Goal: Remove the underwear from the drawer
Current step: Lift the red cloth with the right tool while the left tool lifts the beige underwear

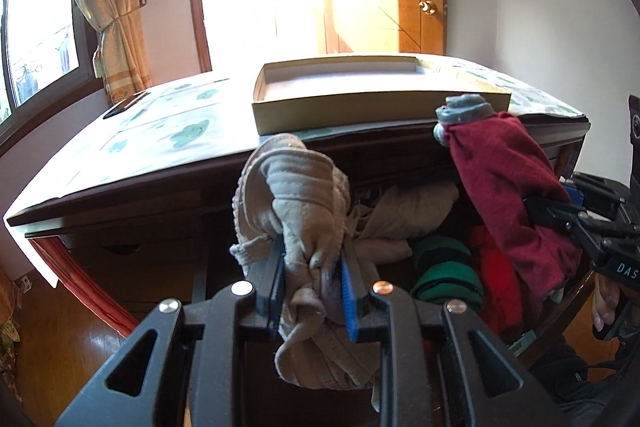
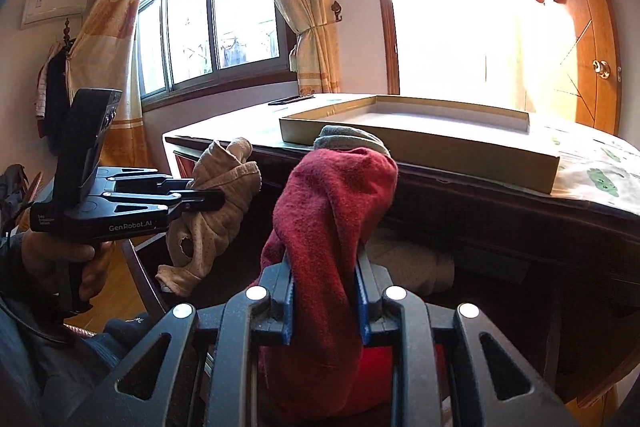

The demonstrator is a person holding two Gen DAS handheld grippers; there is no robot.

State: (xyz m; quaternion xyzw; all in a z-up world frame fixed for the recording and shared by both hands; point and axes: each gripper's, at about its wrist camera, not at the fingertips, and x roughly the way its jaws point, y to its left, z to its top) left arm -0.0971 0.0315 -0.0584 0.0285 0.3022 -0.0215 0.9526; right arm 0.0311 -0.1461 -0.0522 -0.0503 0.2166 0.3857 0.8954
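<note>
My left gripper (image 1: 312,255) is shut on a bunched beige dotted pair of underwear (image 1: 296,187), lifted above the open drawer (image 1: 440,259). My right gripper (image 2: 326,259) is shut on a dark red pair of underwear (image 2: 332,195) with a grey waistband (image 2: 348,137), also held up over the drawer. In the right wrist view the left gripper (image 2: 208,201) shows at the left with the beige underwear (image 2: 216,215) hanging from it. In the left wrist view the right gripper (image 1: 544,209) comes in from the right with the red underwear (image 1: 504,183).
The drawer holds more clothes: beige (image 1: 408,207), green-and-black (image 1: 444,267) and bright red (image 1: 496,267). A shallow open cardboard box (image 1: 376,95) lies on the dresser top, on a patterned cloth (image 1: 168,131). A window with curtains (image 2: 216,23) and a wooden door (image 2: 588,67) stand behind.
</note>
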